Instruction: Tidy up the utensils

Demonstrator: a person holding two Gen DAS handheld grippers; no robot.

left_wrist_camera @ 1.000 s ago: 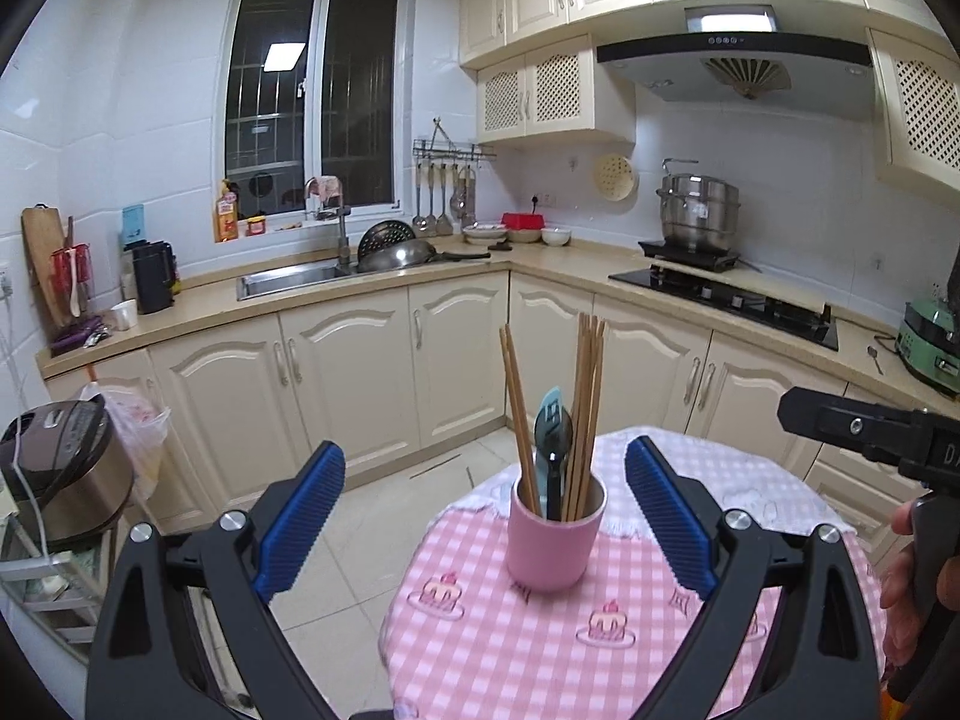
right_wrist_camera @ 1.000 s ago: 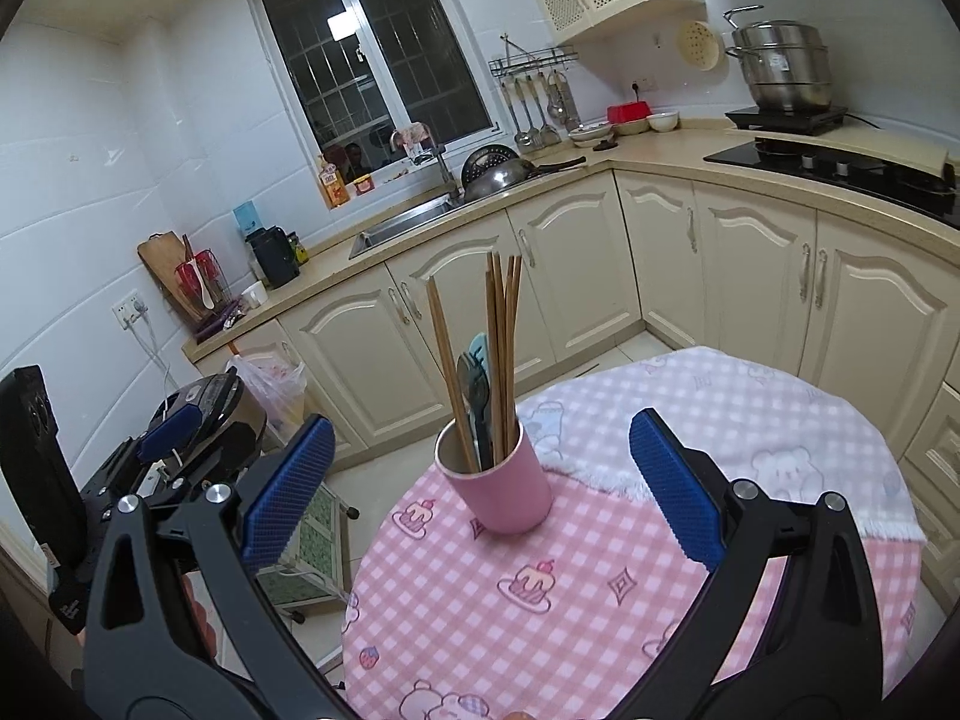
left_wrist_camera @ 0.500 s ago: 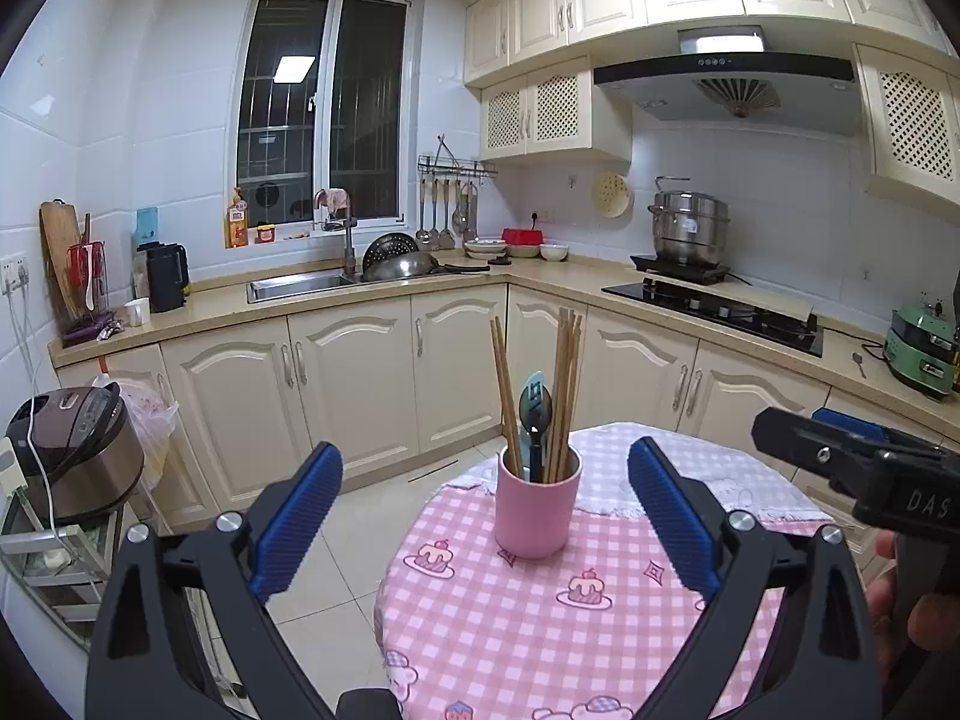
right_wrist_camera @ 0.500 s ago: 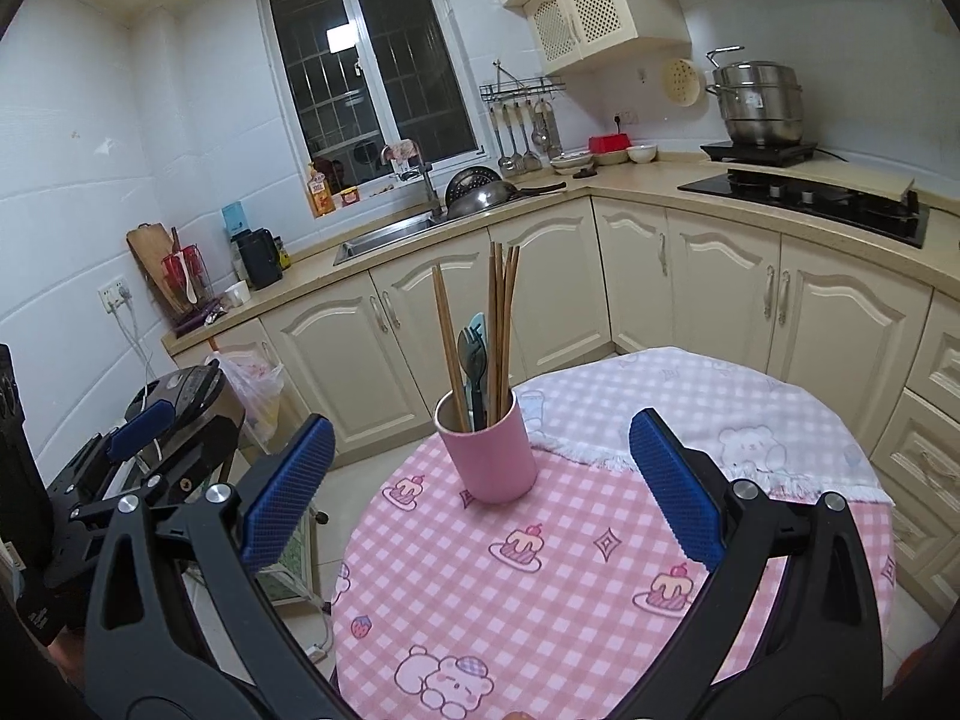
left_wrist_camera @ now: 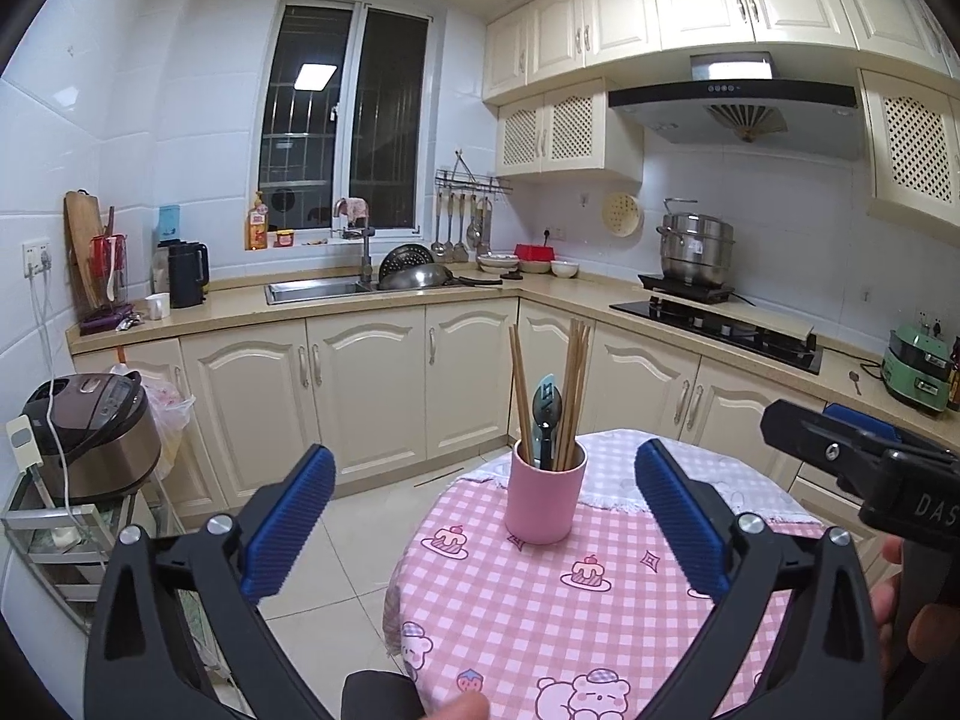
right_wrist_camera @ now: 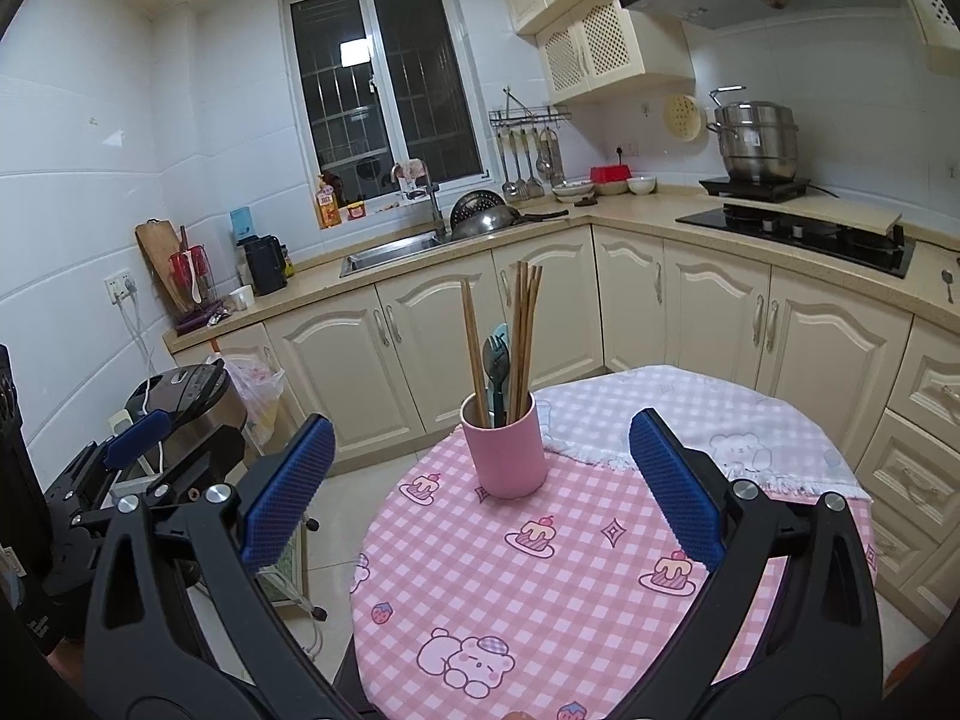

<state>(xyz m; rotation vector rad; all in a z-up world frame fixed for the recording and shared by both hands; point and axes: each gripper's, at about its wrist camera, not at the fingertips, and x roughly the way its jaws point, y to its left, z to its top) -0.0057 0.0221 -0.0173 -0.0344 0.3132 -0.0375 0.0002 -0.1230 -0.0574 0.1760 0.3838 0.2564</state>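
Observation:
A pink cup [left_wrist_camera: 545,499] stands upright on a round table with a pink checked cloth [left_wrist_camera: 540,612]. It holds several wooden chopsticks [left_wrist_camera: 573,384] and a teal spoon and dark fork [left_wrist_camera: 545,414]. The cup also shows in the right wrist view [right_wrist_camera: 507,453], with the chopsticks [right_wrist_camera: 523,324] and fork [right_wrist_camera: 497,360] in it. My left gripper [left_wrist_camera: 483,513] is open and empty, held back from the cup. My right gripper [right_wrist_camera: 480,483] is open and empty, also short of the cup. The right gripper also shows at the right edge of the left wrist view [left_wrist_camera: 864,468].
Cream kitchen cabinets and a counter [left_wrist_camera: 372,300] run behind the table, with a sink [left_wrist_camera: 315,290] and a hob [left_wrist_camera: 720,324]. A rice cooker [left_wrist_camera: 90,429] sits on a metal rack at the left. A white checked cloth [right_wrist_camera: 690,414] covers the table's far side.
Both grippers have pulled back and up from the cup, so it looks smaller and farther. More of the table shows. Both stay open and empty.

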